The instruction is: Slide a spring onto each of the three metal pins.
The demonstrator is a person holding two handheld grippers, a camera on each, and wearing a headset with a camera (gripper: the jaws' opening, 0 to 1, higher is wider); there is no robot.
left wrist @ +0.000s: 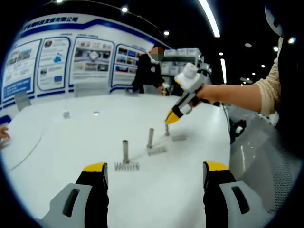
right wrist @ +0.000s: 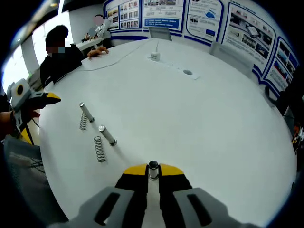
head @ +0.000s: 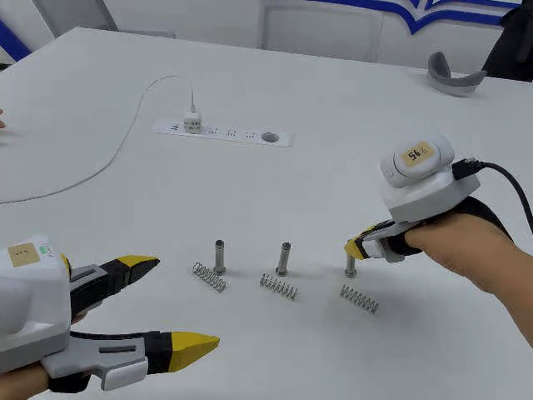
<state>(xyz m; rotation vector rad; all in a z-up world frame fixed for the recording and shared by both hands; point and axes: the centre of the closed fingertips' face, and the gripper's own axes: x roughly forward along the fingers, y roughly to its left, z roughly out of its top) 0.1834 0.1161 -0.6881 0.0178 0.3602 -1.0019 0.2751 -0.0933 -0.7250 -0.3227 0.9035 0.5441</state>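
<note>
Head view: no spring on any pin; first step judged not yet done. At 3 o'clock, right gripper pinches top of right pin. At 7 o'clock, left gripper gapes wide, empty. Thin wire-coil right spring lies flat just beside smooth steel pin.

Left gripper view: yellow-tipped jaws wide apart; left spring toward 7 o'clock.

Right gripper view: jaws closed on pin's round cap at 6 o'clock. Next likely: let go, grip spring sideways, thread it over pin top.

White table, power strip, three upright pins, three springs

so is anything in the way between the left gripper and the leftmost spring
Nothing visible: only bare table lies between the open left gripper and the leftmost spring, lying by its pin.
</note>
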